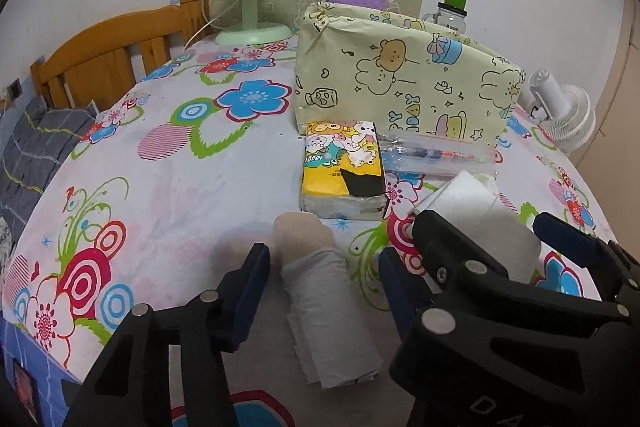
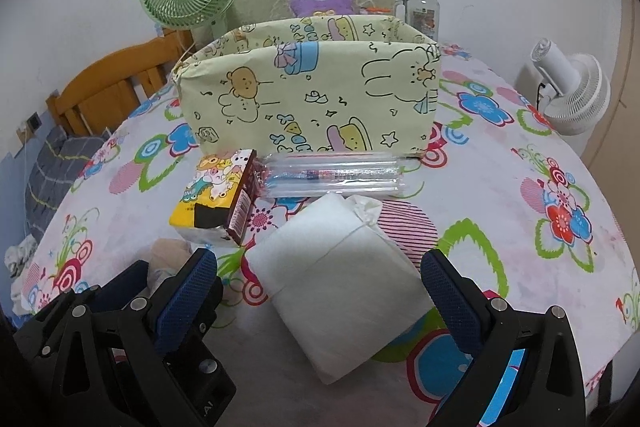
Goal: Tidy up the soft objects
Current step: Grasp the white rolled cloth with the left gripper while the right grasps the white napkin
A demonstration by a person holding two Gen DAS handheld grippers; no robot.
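Left claw: the left gripper [image 1: 324, 291] hangs low over the flowered bedsheet [image 1: 168, 163]; its two blue fingers [image 1: 250, 291] stand apart on each side of the rolled grey cloth [image 1: 328, 311], with gaps on both sides, so they pinch nothing yet.
Right claw: the right gripper [image 2: 320, 291] is spread wide around the folded white cloth [image 2: 340, 287]; its pads do not touch it.
Where the things are: both cloths lie flat on the sheet, near the front edge, side by side; the tissue pack [image 1: 342, 171] lies just behind them, and the clear pencil case [image 2: 332, 175] beside it.
Where they should go: likely the yellow cartoon fabric bin [image 2: 312, 99], which stands open behind them.
Which way the roll points: its long side runs away from the left claw, toward the tissue pack; the far end looks pale and rounded.
Which way the white cloth points: it lies slanted, one corner toward the right claw, long side running back to the pencil case.
How to do it well: squeeze the roll across its short side, near its middle, so it does not unroll; go low enough to catch the whole roll, but not the sheet.
Careful: the two claws are very close, so lift one at a time.
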